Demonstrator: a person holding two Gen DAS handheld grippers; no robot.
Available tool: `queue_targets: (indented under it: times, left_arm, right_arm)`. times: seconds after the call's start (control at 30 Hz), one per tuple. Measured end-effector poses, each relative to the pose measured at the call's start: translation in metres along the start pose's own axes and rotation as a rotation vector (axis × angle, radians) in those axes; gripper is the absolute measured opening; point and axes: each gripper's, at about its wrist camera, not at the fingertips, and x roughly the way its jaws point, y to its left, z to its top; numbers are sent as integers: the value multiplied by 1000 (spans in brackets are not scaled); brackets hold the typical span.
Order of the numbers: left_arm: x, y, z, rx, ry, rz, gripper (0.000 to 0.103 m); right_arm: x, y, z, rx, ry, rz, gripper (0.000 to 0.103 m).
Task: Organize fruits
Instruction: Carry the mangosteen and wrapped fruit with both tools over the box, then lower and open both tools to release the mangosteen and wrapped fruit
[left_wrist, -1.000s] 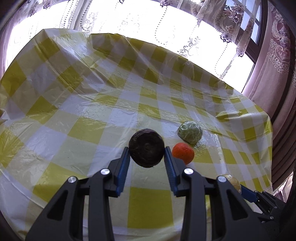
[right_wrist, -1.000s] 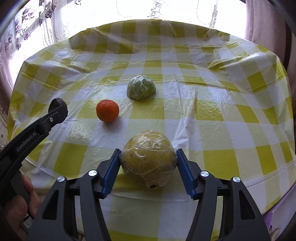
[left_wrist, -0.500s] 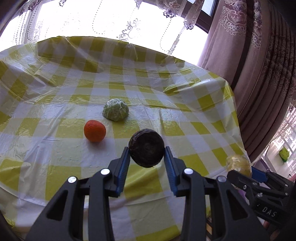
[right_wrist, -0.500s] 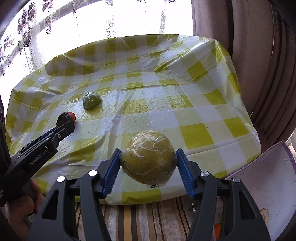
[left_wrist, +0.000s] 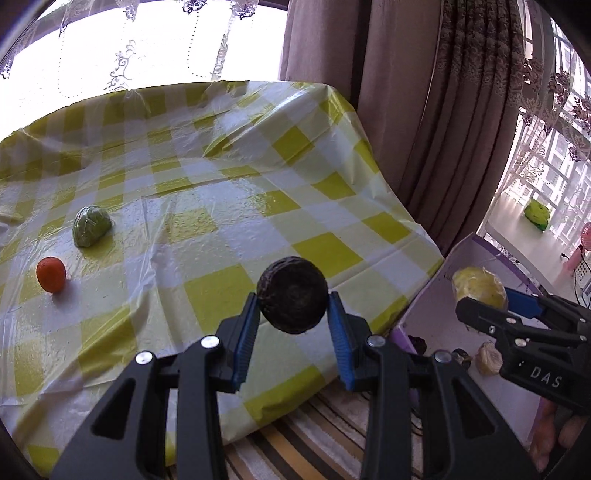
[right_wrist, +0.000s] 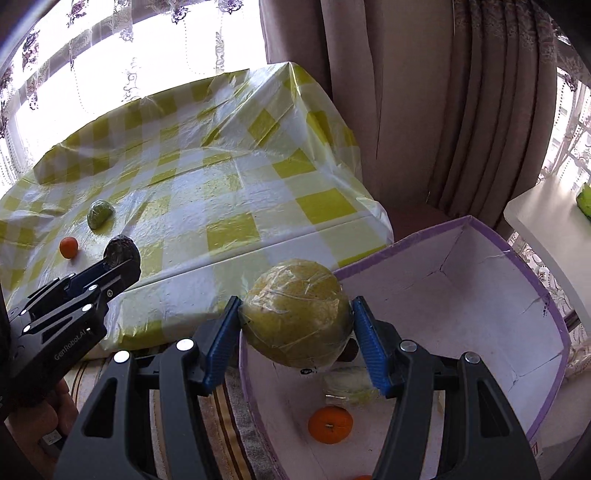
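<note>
Over the purple-rimmed box (right_wrist: 436, 266) beside the table (right_wrist: 229, 192), the right gripper (right_wrist: 295, 328) clamps a wrapped yellow fruit (right_wrist: 295, 314); left gripper (left_wrist: 291, 321) pinches a dark round fruit (left_wrist: 291, 299) at the table edge. Best lower each well inside before letting go, clear of the orange (right_wrist: 330, 424) already in the box. Small orange fruit (left_wrist: 51, 274) and green wrapped fruit (left_wrist: 91, 225) remain on the tablecloth.
</note>
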Motion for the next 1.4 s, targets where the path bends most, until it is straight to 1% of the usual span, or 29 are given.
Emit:
queue_targets:
  times: [0.23,0.3,0.43,0.6,0.77,0.97,1.07,1.2,1.4]
  left_arm:
    - [20,-68,-5,151,39,-87,38]
    - [25,-86,-7,200,51,-102,38]
    - [36,-114,-11,254,89,-139,38]
    - [52,-150,-18,336,139,-179,38]
    - [74,-184,-28,435,223,-195,38]
    - [100,-207,-36,501,313,-191,38]
    - [106,-207,-38,506,345,-195,38]
    - [116,-200,-43,483,389,-198,38]
    - [122,-195,-48,486,402,-193,38]
  right_arm:
    - [-3,-58,-16,81,12,-83,59]
    - [-2,-77,-23,110,19,-111,59]
    - [1,-113,-37,167,46,-168,59]
    - [7,-142,-51,196,73,-212,60]
    - [14,-153,-59,177,102,-247,60]
    - [23,-155,-62,152,129,-241,60]
    - [27,-151,-60,123,137,-234,60]
    - [32,-148,-58,109,149,-233,60]
    - [38,-145,-58,91,175,-241,60]
